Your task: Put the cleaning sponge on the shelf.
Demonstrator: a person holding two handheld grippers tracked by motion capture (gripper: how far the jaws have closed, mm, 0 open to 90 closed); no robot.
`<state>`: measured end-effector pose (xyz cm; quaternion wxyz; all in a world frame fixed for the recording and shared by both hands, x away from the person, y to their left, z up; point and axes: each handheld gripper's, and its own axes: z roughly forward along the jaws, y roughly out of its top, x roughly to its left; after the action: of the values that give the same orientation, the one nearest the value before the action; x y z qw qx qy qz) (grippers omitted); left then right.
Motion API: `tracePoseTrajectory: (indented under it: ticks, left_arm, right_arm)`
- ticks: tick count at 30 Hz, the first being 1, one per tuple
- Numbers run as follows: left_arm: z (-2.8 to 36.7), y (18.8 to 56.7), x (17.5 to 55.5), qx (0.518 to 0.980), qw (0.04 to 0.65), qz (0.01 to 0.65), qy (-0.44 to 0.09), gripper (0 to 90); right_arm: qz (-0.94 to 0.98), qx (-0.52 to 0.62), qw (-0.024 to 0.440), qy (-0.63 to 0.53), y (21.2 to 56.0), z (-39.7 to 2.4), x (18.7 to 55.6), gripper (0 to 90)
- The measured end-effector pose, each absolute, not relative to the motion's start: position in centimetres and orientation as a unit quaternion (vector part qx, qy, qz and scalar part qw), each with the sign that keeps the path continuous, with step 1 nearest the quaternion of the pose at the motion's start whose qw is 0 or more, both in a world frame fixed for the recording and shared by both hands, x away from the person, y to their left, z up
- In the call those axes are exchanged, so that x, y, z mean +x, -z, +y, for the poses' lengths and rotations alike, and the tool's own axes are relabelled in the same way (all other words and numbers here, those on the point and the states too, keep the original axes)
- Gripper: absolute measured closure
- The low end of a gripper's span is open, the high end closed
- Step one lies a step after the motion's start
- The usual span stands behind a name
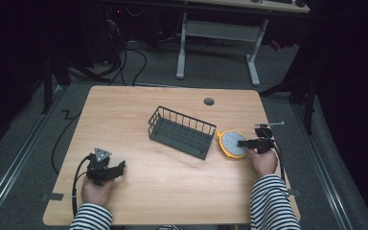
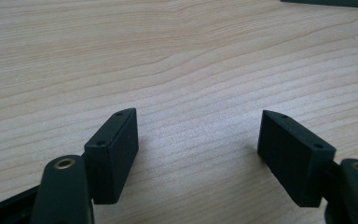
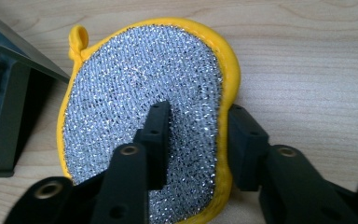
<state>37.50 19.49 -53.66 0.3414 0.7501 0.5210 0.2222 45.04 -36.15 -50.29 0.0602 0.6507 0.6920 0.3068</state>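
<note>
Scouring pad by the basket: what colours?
Silver glittery mesh face with a yellow rim and loop on the scouring pad; clearest in the right gripper view.

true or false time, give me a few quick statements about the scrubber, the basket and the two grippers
1. The right gripper has its fingers closed on the edge of the yellow-rimmed scrubber. True.
2. The scrubber lies inside the wire basket. False: it lies on the table beside the basket.
3. The left gripper is open over bare wood. True.
4. The basket is tipped on its side. False: it stands upright.
</note>
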Motion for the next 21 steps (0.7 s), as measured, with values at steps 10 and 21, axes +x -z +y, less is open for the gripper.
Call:
tracePoseTrajectory:
  ticks: [10, 21]
  left_arm:
    - [19.5, 53.7, 37.5, 0.749, 0.343, 0.521, -0.221, 29.4]
    - [19.5, 53.7, 37.5, 0.75, 0.343, 0.521, -0.221, 29.1]
  right_arm:
    - [0.697, 0.638, 0.068, -0.318, 49.8, -36.0, 44.8, 77.1]
    - [0.722, 0.61, 0.1, -0.31, 47.5, -35.8, 44.2, 77.5]
